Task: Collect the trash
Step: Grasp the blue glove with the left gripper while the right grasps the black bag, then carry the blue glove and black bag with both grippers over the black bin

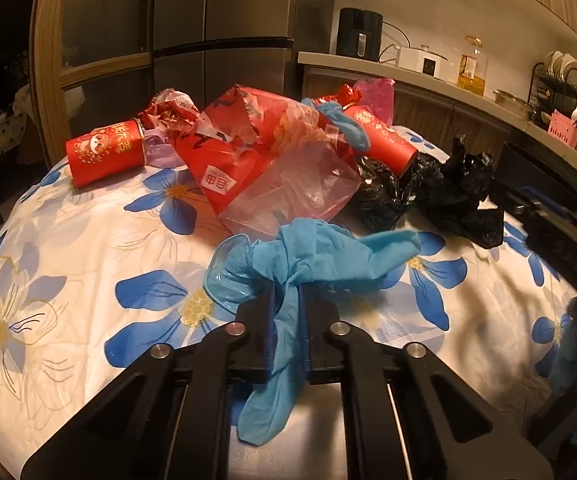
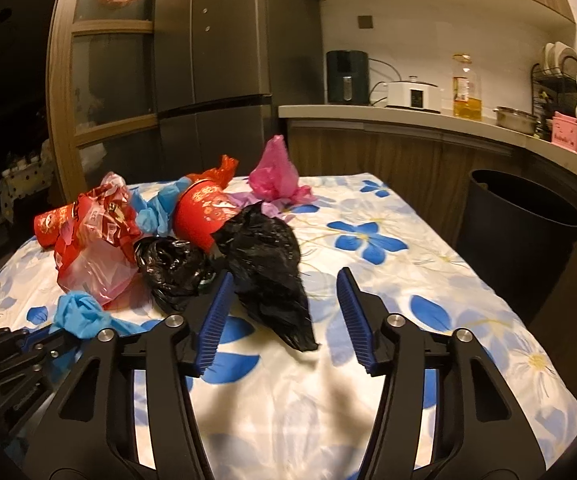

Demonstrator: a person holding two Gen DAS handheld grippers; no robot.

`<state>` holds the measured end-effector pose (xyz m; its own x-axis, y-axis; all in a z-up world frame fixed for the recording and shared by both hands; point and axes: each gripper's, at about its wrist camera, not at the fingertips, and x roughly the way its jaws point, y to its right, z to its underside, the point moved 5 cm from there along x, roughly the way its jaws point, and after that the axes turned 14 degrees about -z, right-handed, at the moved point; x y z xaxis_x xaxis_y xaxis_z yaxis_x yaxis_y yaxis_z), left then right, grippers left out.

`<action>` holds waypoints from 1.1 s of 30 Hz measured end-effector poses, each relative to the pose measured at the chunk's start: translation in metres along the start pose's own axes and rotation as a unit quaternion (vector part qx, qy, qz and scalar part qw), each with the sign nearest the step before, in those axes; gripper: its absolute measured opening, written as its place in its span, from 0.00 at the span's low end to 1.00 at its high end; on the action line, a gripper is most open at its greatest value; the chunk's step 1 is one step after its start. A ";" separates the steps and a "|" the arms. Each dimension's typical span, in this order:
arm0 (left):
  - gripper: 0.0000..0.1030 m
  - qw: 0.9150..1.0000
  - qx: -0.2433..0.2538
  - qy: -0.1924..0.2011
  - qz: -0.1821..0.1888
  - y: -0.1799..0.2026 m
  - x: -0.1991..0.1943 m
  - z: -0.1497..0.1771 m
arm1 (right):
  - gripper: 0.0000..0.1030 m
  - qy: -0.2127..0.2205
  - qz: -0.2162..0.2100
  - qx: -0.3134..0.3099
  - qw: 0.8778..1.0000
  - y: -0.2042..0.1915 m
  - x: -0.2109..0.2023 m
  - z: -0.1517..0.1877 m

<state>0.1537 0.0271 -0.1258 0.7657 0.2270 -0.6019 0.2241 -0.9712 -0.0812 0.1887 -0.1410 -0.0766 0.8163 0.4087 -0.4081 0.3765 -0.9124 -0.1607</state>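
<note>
left gripper was pinched tight on a blue glove at the near edge of the table. right gripper stood spread, a black bag between its pads, untouched as far as seen. beyond lay red cups, a pink bag. a black bin stood to the right.

matte black left gripper, silver round pins at linkage joints, right gripper same black frame, ribbed blue pads on fingers
</note>
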 end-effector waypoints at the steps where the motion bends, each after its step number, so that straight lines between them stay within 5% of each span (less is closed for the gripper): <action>1: 0.08 1.000 -0.002 0.001 -0.001 0.001 -0.003 0.000 | 0.47 -0.002 -0.005 0.000 1.000 -0.001 0.005 0.000; 13: 0.06 0.998 -0.041 0.043 0.004 -0.013 -0.043 -0.016 | 0.04 -0.030 -0.048 0.000 0.998 -0.007 0.035 0.000; 22: 0.06 0.997 -0.049 0.057 -0.012 -0.012 -0.056 -0.029 | 0.02 0.007 -0.064 0.013 0.998 -0.002 -0.010 -0.015; 33: 0.06 0.995 -0.024 0.099 0.020 0.041 -0.074 -0.072 | 0.02 0.050 -0.040 0.024 0.998 0.034 -0.067 -0.043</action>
<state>0.1498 -0.0240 -0.0273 0.8774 0.2036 -0.4345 0.2167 -0.9760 -0.0198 0.1658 -0.1985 -0.0160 0.8249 0.4783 -0.3014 0.4226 -0.8758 -0.2332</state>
